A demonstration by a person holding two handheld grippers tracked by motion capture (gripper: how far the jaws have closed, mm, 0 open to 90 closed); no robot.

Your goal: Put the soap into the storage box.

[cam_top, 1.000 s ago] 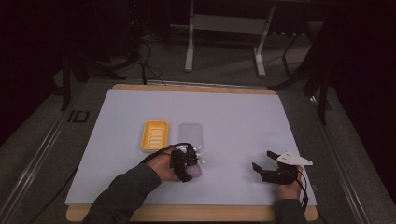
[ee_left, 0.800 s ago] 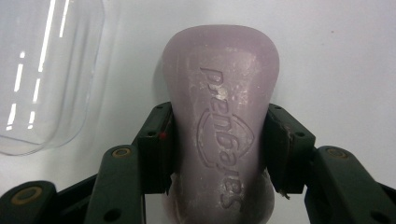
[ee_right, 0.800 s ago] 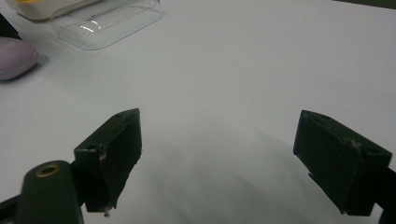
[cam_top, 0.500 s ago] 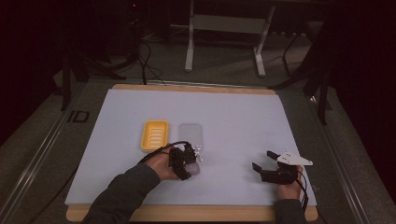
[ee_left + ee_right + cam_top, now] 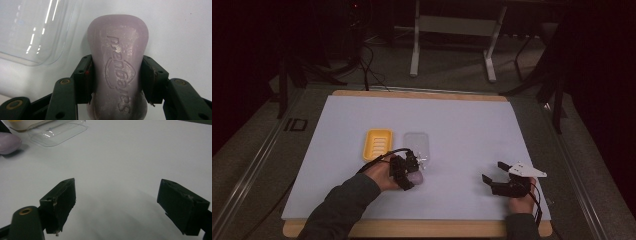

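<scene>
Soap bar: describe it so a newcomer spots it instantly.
On the white mat, look near the front edge at the left gripper. Its fingers clamp a pale lilac soap bar with embossed lettering, beside the clear lid and yellow soap dish.

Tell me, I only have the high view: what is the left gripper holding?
Observer: The left gripper is shut on a lilac soap bar, one pad on each long side.
Operator: Anything on the soap?
Observer: An embossed brand word and emblem on its top face.
Operator: What is next to it?
Observer: A clear lid lies beside the soap, not touching it.
Operator: And the right gripper?
Observer: The right gripper is open, with only white table between its jaws.
</scene>
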